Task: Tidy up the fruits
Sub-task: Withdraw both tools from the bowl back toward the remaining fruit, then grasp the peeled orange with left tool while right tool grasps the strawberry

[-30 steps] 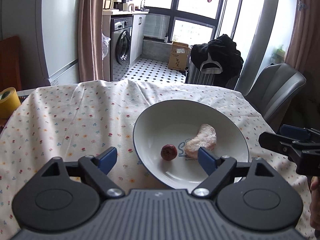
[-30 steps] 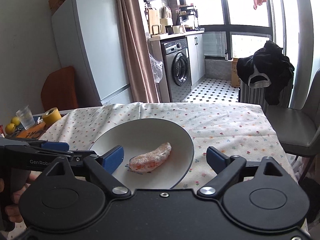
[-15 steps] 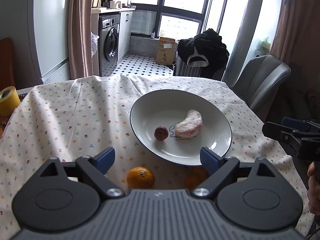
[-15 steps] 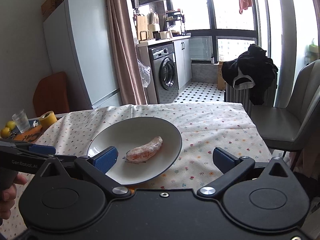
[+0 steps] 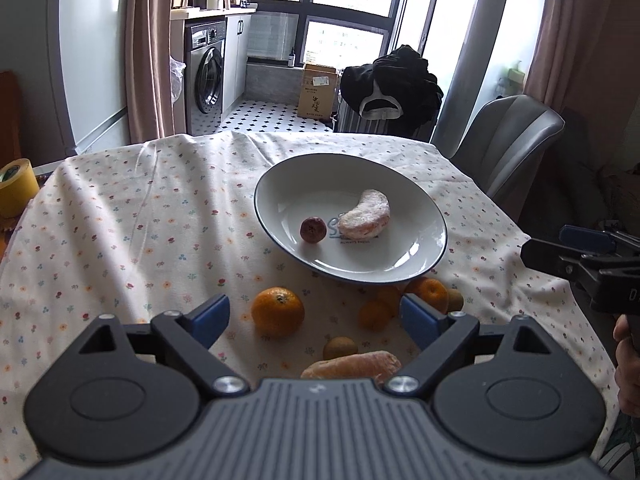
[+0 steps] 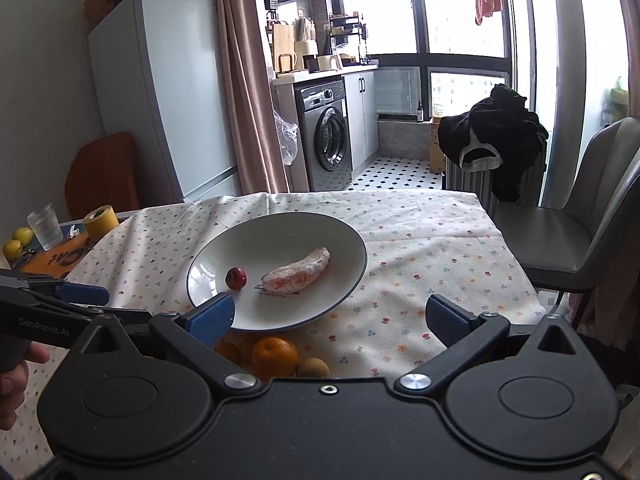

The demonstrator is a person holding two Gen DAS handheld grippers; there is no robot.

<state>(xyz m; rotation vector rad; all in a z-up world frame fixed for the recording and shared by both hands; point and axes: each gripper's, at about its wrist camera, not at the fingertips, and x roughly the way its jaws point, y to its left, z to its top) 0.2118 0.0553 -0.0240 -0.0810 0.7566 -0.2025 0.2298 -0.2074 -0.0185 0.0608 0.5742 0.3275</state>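
Note:
A white plate (image 5: 416, 256) on the flowered cloth holds a peeled citrus segment (image 5: 366, 220) and a small red fruit (image 5: 313, 230). In front of it lie an orange (image 5: 277, 311), more small oranges (image 5: 428, 292), a small brown fruit (image 5: 340, 347) and another peeled segment (image 5: 352, 365). My left gripper (image 5: 316, 318) is open and empty above these loose fruits. My right gripper (image 6: 332, 316) is open and empty, near the plate (image 6: 340, 240), with an orange (image 6: 275, 356) and a brown fruit (image 6: 313, 367) below it.
A yellow tape roll (image 5: 16, 188), a glass (image 6: 45, 226) and two lemons (image 6: 16, 242) sit at the table's left end. A grey chair (image 6: 580, 216) stands to the right. A fridge and a washing machine are behind.
Both grippers have pulled back and up from the plate. Loose oranges, brown fruits and a second segment in front of the plate have come into view. Both stay open.

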